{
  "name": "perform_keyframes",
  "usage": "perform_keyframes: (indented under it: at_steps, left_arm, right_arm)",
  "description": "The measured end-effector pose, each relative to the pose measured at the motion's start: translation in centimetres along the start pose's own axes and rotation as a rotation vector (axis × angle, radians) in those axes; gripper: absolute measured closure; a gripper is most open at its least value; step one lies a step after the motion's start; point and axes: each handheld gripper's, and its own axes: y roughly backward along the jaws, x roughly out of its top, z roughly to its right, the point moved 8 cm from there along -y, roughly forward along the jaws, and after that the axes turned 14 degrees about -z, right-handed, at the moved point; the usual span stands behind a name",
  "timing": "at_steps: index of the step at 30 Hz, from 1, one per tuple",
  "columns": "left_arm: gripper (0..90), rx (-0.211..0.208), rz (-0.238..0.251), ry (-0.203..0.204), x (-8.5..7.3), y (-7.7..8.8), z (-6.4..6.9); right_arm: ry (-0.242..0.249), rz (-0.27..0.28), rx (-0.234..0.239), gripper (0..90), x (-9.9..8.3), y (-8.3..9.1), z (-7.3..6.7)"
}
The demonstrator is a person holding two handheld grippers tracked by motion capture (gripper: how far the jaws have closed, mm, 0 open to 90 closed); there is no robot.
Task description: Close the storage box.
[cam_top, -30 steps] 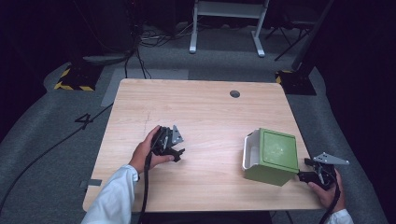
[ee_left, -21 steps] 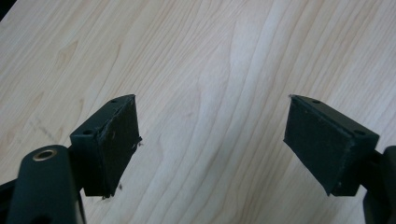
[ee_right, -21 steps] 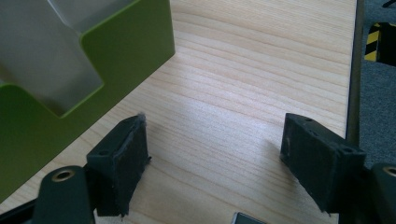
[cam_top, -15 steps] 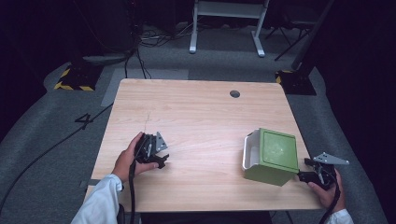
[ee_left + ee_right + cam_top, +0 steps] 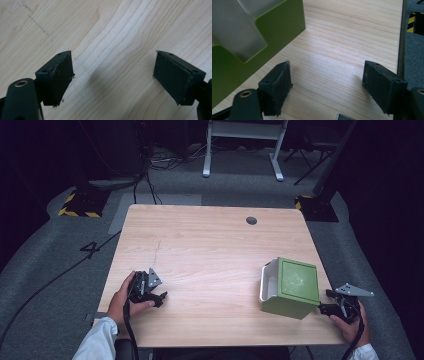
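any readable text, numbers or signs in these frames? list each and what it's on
"4": a dark numeral on the grey floor left of the table, at about.
Black-and-yellow hazard stripes, no words, on the block beyond the table's far left corner.
No print can be made out on the green box or either gripper.

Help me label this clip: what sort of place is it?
Probably a lab or studio set up for recording. A bare wooden table stands on grey carpet, with cables trailing over the floor, hazard-striped blocks beside it, and dark surroundings.
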Motion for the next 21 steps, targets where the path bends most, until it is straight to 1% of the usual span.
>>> perform_keyframes:
  at_steps: [2, 4, 6, 7, 11, 12, 13, 14, 17, 21]
  left_arm:
    - [16.3, -0.009, 0.008, 0.024, -0.5, 0.0, -0.3]
    - [16.2, -0.034, 0.022, 0.061, -1.0, 0.0, -0.6]
    - [16.1, -0.064, 0.030, 0.098, -1.5, -0.1, -0.8]
    - [16.1, -0.087, 0.039, 0.132, -1.7, -0.1, -0.9]
    - [16.1, -0.138, 0.073, 0.187, -2.5, -0.3, -1.2]
    - [15.7, -0.151, 0.084, 0.194, -2.8, -0.3, -1.2]
    - [15.7, -0.152, 0.107, 0.196, -2.9, -0.3, -1.2]
    - [15.8, -0.150, 0.112, 0.197, -3.0, -0.3, -1.2]
    - [15.8, -0.143, 0.111, 0.209, -3.2, -0.2, -1.2]
    - [15.7, -0.142, 0.111, 0.210, -3.2, -0.2, -1.2]
  right_arm:
    - [0.000, 0.000, 0.000, 23.0, 0.0, 0.0, 0.0]
    - [0.000, 0.000, 0.000, 23.0, 0.0, 0.0, 0.0]
    - [-0.002, -0.001, -0.001, 23.0, 0.0, 0.0, 0.0]
    - [-0.001, -0.001, 0.000, 23.0, 0.0, 0.0, 0.0]
    - [-0.001, -0.001, 0.000, 23.0, 0.0, 0.0, 0.0]
    - [-0.001, 0.000, -0.001, 23.0, 0.0, 0.0, 0.0]
    - [-0.001, 0.000, -0.001, 23.0, 0.0, 0.0, 0.0]
    - [-0.001, 0.000, -0.001, 23.0, 0.0, 0.0, 0.0]
    - [-0.001, 0.000, -0.001, 23.1, 0.0, 0.0, 0.0]
    - [-0.001, 0.000, -0.001, 23.1, 0.0, 0.0, 0.0]
